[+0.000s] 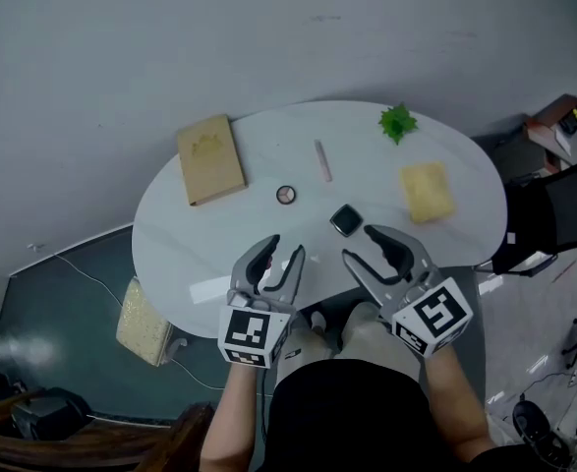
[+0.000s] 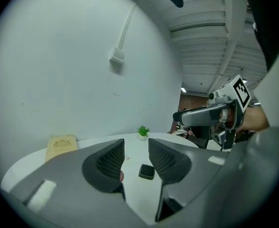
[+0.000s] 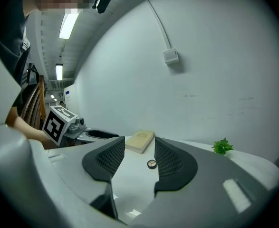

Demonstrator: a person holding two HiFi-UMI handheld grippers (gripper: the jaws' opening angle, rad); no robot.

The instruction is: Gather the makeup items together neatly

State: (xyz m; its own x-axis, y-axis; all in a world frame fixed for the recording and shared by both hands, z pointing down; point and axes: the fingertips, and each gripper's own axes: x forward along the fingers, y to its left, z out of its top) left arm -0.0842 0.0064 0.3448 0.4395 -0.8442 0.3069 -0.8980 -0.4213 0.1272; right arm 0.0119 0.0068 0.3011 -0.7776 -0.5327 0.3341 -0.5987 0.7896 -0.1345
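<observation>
We log left gripper (image 1: 285,248), right gripper (image 1: 361,244): jaws partly apart, nothing held. Left gripper view frames square compact (image 2: 147,171); right gripper view, round compact (image 3: 151,164). Yellow pad (image 1: 427,191): head view only.

We saw a white table (image 1: 219,254) with a tan book (image 1: 210,158) by its left edge, a green plant (image 1: 397,122) at the far edge, a yellow pad (image 1: 427,191) and a black compact (image 1: 346,220). The left gripper (image 1: 286,246) and right gripper (image 1: 359,243) were grey with black-and-white markers.
</observation>
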